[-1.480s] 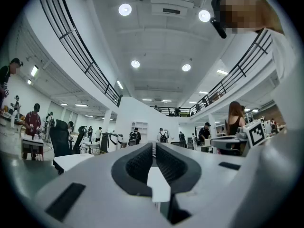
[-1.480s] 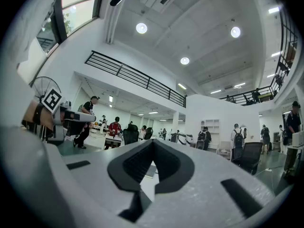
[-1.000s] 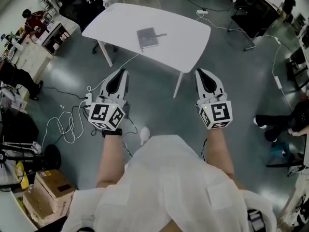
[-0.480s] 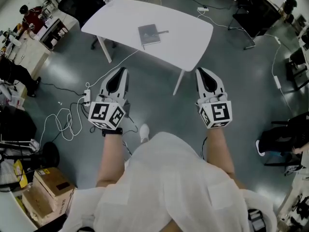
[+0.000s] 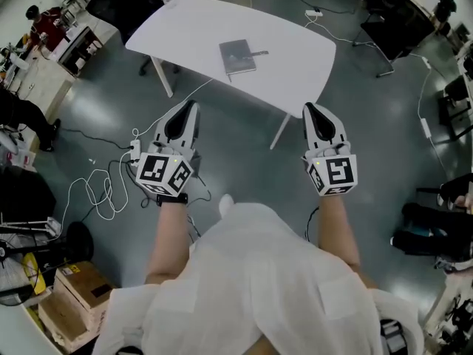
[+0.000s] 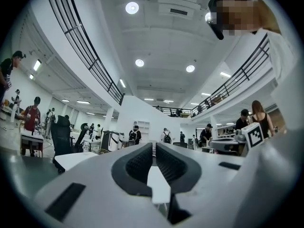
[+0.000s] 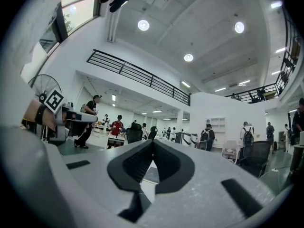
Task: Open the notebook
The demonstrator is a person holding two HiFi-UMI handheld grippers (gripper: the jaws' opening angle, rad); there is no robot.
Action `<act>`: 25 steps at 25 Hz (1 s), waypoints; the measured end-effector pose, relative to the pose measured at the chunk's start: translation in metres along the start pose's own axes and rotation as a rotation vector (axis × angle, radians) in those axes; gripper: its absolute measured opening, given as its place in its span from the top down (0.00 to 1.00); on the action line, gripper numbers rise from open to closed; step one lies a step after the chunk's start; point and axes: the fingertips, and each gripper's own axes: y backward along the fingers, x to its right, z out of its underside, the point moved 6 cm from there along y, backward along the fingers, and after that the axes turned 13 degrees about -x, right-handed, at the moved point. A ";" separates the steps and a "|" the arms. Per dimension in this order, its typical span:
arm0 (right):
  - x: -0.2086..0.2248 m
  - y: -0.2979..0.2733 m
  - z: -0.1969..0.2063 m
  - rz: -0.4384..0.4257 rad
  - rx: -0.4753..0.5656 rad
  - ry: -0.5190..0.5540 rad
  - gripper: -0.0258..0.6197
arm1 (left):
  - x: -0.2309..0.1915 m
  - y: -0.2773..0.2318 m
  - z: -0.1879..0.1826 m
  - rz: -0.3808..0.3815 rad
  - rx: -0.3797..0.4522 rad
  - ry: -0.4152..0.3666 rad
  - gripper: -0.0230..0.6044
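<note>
A grey closed notebook (image 5: 237, 56) lies flat on the white table (image 5: 185, 28) at the top of the head view, with a thin dark object beside its right edge. Both grippers hang over the floor, short of the table's near edge. My left gripper (image 5: 189, 107) points at the table's near-left side, jaws together with nothing between them; its own view shows the jaw tips (image 6: 154, 145) meeting. My right gripper (image 5: 310, 108) sits by the table's near-right leg, also shut and empty, as seen along its jaws (image 7: 153, 141).
White cables (image 5: 103, 191) and a power strip (image 5: 134, 151) lie on the grey floor at left. Cardboard boxes (image 5: 70, 302) stand at bottom left. Office chairs (image 5: 392, 21) and desks ring the table, and a person's legs (image 5: 436, 235) show at right.
Both grippers have advanced toward the table together. The table and notebook have shifted a little to the right in the head view. Jaws stay together throughout.
</note>
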 end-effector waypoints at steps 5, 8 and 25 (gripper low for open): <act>-0.014 -0.046 -0.009 0.013 -0.004 -0.001 0.95 | -0.041 -0.019 -0.004 0.032 -0.007 -0.016 0.93; -0.024 -0.072 -0.013 -0.001 -0.004 -0.013 0.85 | -0.065 -0.029 -0.004 0.045 -0.010 -0.017 0.93; -0.048 -0.153 -0.008 0.006 -0.051 -0.004 0.79 | -0.141 -0.077 0.008 0.094 -0.022 0.001 0.93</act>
